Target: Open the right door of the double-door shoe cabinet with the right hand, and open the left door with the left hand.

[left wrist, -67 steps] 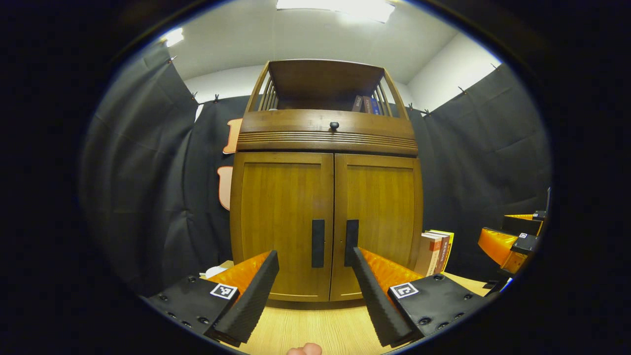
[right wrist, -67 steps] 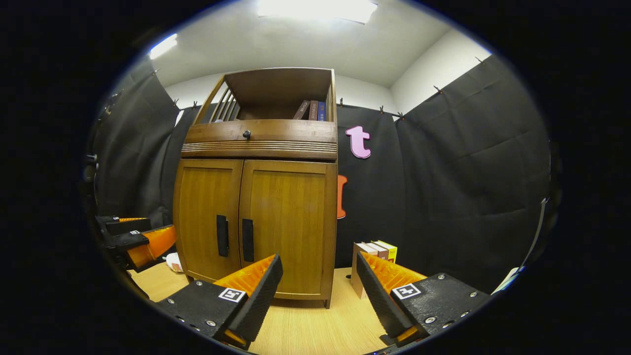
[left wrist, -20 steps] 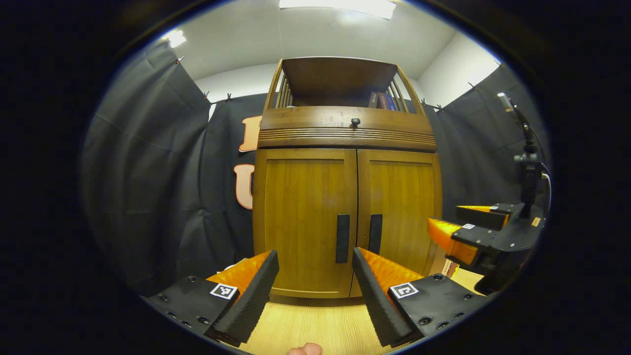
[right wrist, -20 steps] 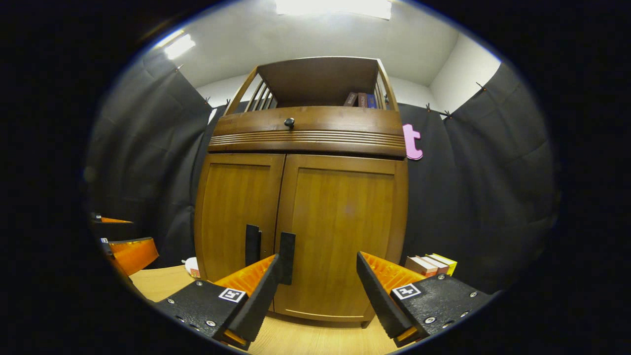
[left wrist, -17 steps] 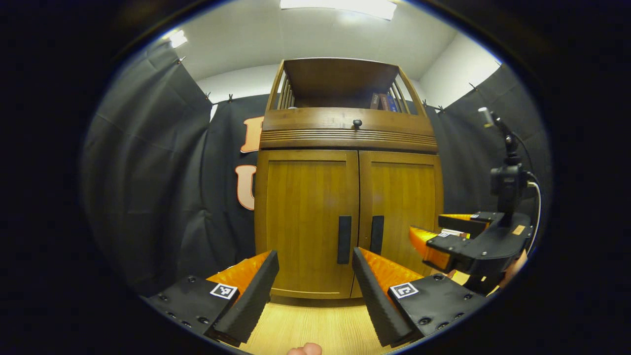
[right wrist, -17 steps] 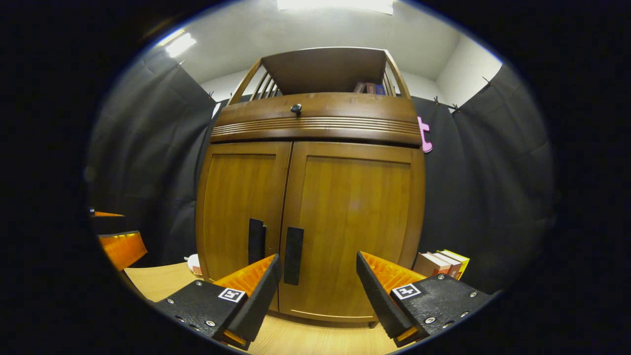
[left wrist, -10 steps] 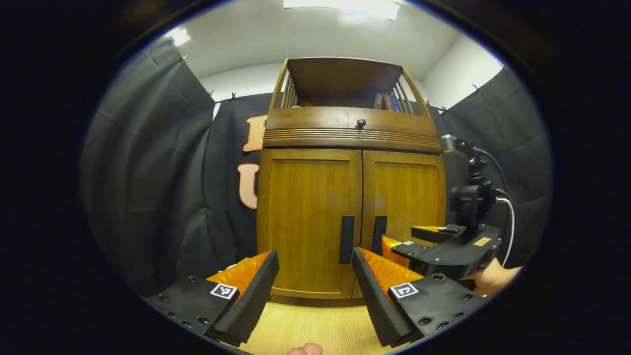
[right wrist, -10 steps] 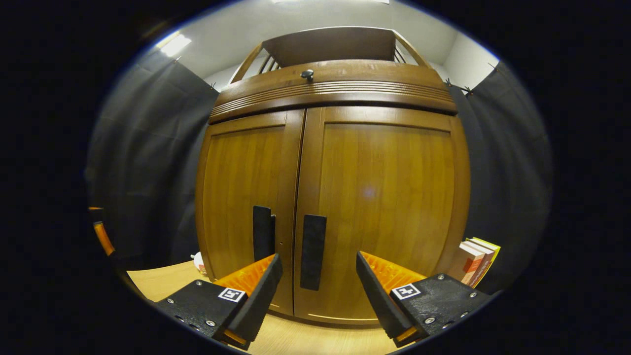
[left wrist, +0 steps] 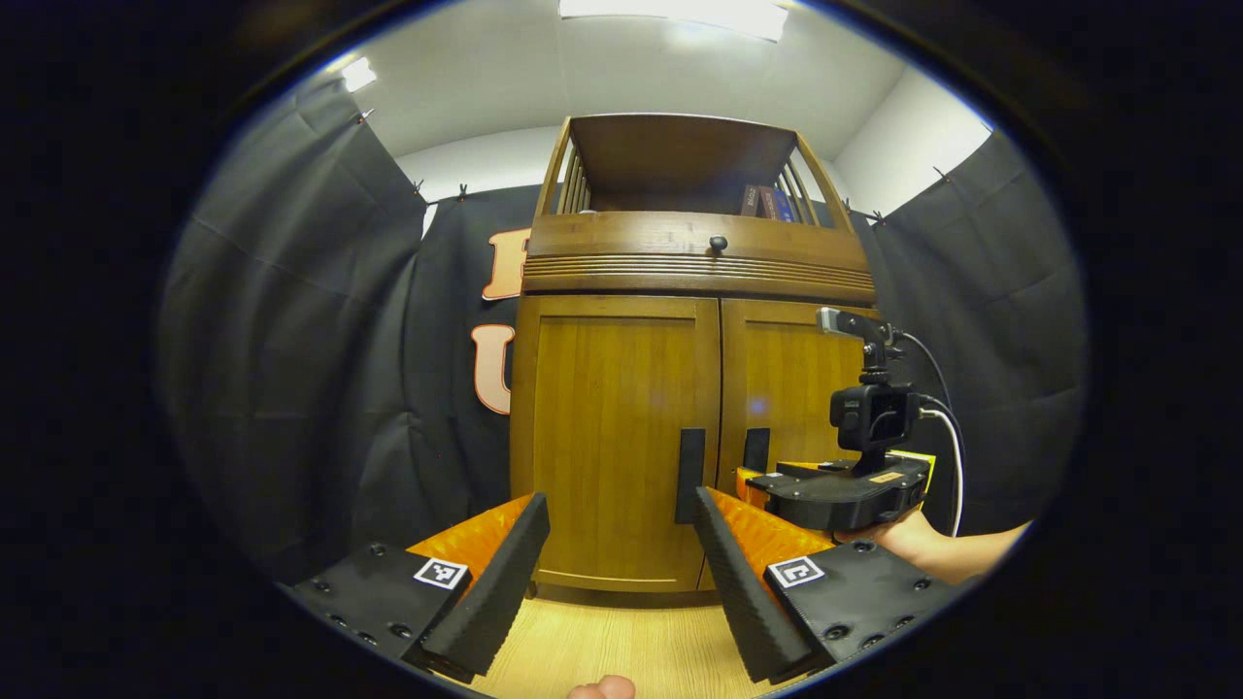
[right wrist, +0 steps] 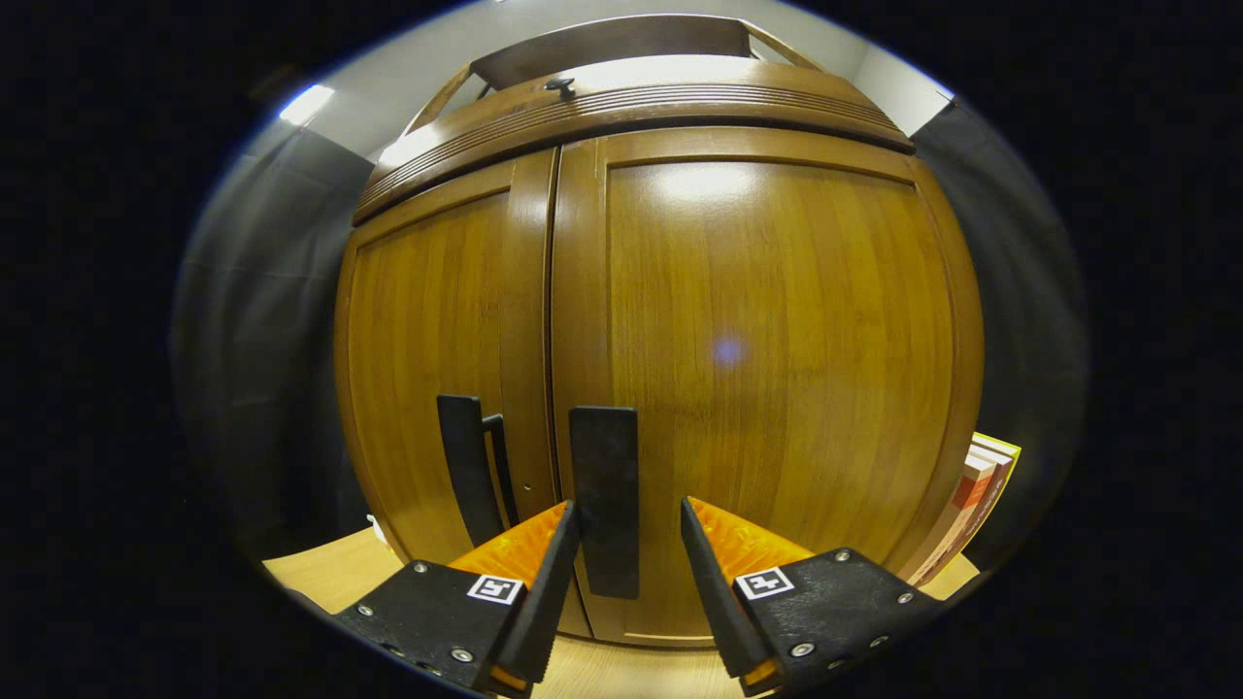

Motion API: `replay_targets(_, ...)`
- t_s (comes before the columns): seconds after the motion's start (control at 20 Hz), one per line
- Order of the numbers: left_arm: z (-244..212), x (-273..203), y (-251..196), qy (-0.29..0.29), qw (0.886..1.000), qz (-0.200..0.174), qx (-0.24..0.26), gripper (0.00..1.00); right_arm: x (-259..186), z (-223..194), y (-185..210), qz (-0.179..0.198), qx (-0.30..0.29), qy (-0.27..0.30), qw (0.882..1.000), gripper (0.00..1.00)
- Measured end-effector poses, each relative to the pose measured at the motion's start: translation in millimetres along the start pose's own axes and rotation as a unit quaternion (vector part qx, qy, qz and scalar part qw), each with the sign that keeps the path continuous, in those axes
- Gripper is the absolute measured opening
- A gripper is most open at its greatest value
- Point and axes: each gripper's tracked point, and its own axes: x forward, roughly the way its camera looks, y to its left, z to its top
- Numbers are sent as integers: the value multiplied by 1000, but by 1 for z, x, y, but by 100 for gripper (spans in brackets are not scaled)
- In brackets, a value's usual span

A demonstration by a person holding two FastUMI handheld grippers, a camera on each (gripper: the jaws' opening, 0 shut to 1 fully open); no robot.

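Wooden tabletop (left wrist: 602,641), shoe cabinet (right wrist: 680,320) doors shut; right gripper (right wrist: 629,544) moved in, narrowed round right handle (right wrist: 604,495), not yet pinching; left gripper (left wrist: 621,544) spread, waiting.

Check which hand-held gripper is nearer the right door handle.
Right. The right hand-held gripper straddles the right door handle, its fingers on either side, not yet closed on it. The left hand-held gripper hangs back from the cabinet, open.

left handle (left wrist: 690,475) reachable | books (right wrist: 971,505) crowd cabinet's right side
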Motion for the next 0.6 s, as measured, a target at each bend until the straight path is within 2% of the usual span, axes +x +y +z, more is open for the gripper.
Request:
replay_targets(0.05,0,0,1,0,1000,1,-1,96,4,0,1,1,-9,1,1000,58)
replay_targets(0.15,-1,0,2,2,1000,0,-1,96,8,-1,4,2,-22,-1,1000,58)
replay_targets(0.25,-1,0,2,3,1000,0,2,94,12,-3,6,-1,-22,0,1000,44)
replay_targets(0.3,-2,0,1,4,1000,-1,2,94,15,-4,6,-9,-20,2,1000,43)
replay_targets(0.35,-2,1,1,4,1000,-1,3,94,15,-4,5,-17,-15,3,1000,33)
replay_targets(0.4,-2,0,1,5,1000,-2,2,94,16,-3,5,-20,-9,1,1000,36)
replay_targets(0.45,-2,0,1,6,1000,-2,1,94,16,-3,6,-18,-7,-2,1000,30)
replay_targets(0.5,-4,-1,1,7,1000,-4,0,94,16,-2,6,-9,-8,-8,1000,33)
replay_targets(0.55,-3,-1,-1,8,1000,-6,0,96,18,-3,7,-4,-3,-9,1000,29)
replay_targets(0.6,-5,-1,-2,10,1000,-8,1,99,18,-4,8,-2,4,-5,1000,30)
